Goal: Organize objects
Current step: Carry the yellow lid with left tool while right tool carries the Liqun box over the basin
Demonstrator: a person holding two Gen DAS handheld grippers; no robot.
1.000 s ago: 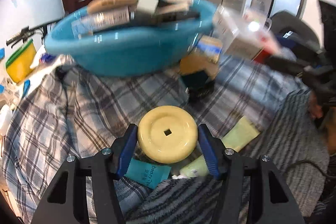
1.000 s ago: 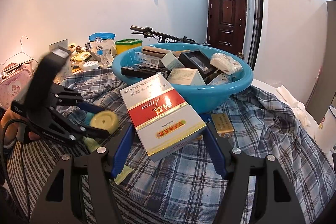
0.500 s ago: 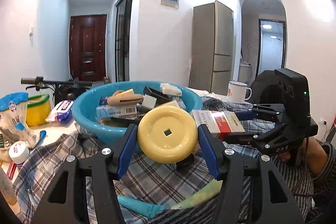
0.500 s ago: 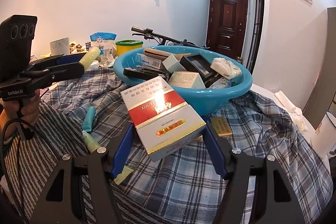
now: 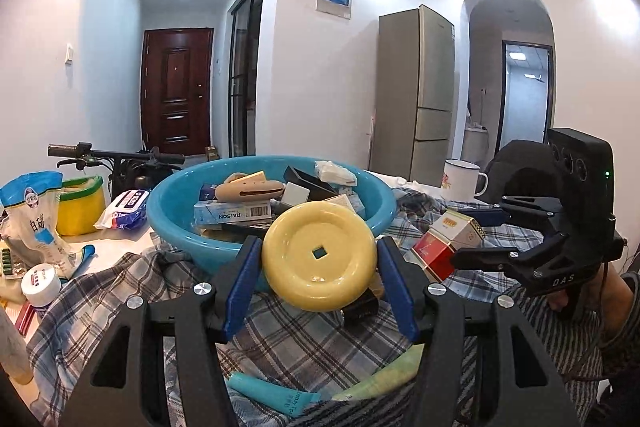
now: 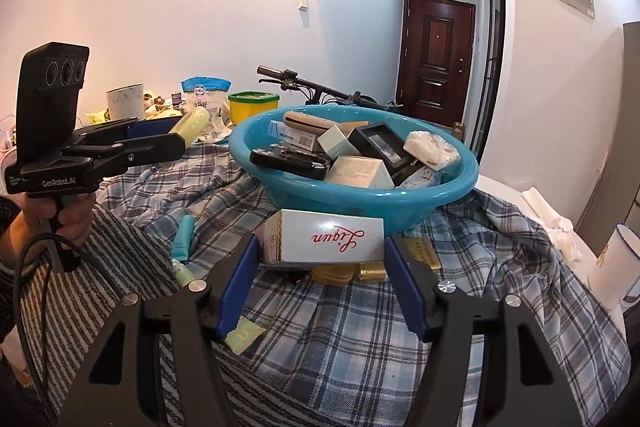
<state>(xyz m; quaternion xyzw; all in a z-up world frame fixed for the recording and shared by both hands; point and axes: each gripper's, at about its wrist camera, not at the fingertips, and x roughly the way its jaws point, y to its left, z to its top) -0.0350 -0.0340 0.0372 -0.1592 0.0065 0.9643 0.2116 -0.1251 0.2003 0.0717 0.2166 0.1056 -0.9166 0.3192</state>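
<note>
With the left gripper (image 5: 319, 281) jaws clamped on the round pale-yellow plastic disc (image 5: 319, 251) and the right gripper (image 6: 320, 277), jaws just narrowed, gripping the white-and-red carton (image 6: 324, 242), carry each over the full turquoise plastic basin (image 6: 448, 189) rim before releasing.

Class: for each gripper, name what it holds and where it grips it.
Left gripper: yellow disc, gripped across its rim. Right gripper: white-and-red carton, its jaws just closing on its two ends.

The right tool (image 6: 322, 283) grips a white carton (image 6: 330, 242) (red script) before the blue basin (image 6: 420, 201).
</note>
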